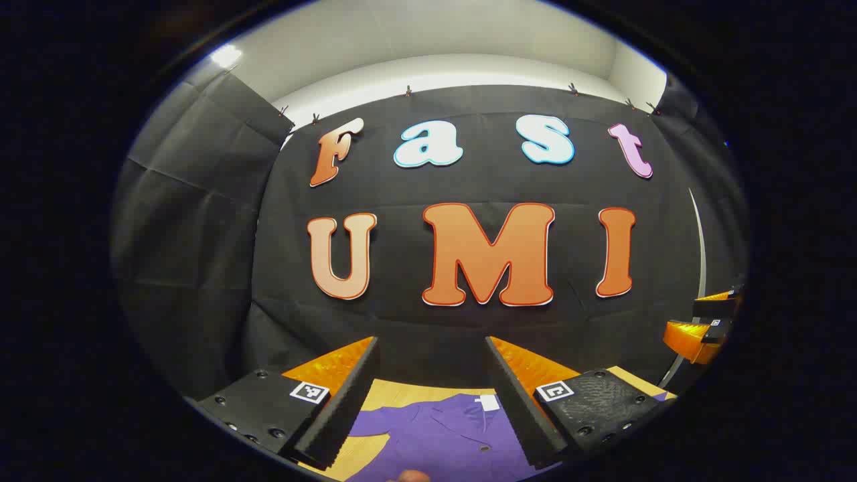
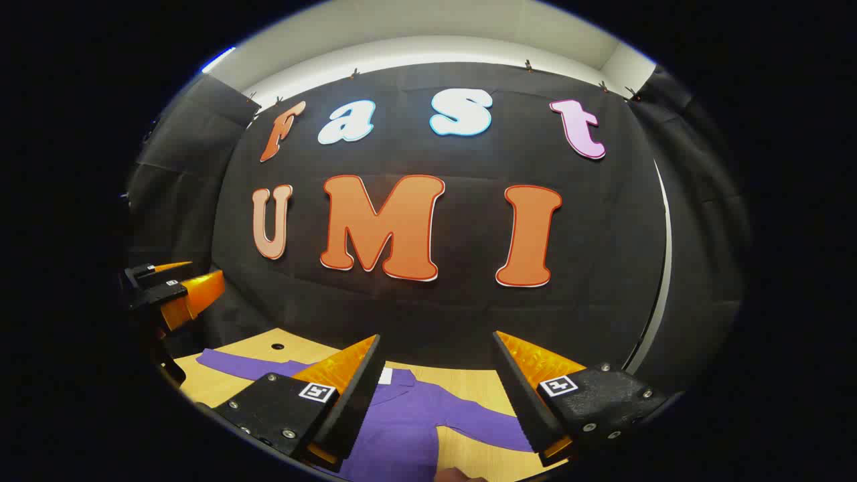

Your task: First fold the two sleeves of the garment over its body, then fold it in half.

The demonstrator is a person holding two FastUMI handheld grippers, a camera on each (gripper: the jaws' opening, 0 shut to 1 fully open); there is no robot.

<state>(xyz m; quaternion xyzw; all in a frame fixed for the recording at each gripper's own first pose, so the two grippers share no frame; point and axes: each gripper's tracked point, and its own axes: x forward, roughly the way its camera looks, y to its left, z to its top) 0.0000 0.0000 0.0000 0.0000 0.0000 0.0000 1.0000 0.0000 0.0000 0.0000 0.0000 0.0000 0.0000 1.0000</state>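
Both sleeves of the purple garment [image 2: 408, 418] lie spread flat, unfolded

Both views ride high, facing the booth wall [image 1: 469, 335]; each shares the purple garment [image 2: 408, 428] below.

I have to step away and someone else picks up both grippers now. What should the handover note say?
Left gripper: open, held above the table, holding nothing.
Right gripper: open, also raised and holding nothing.
Purple garment lies flat on the wooden table, collar toward the back wall, both sleeves spread out to the sides.
Done: nothing yet.
Left: fold each sleeve over the body, then fold the garment in half.
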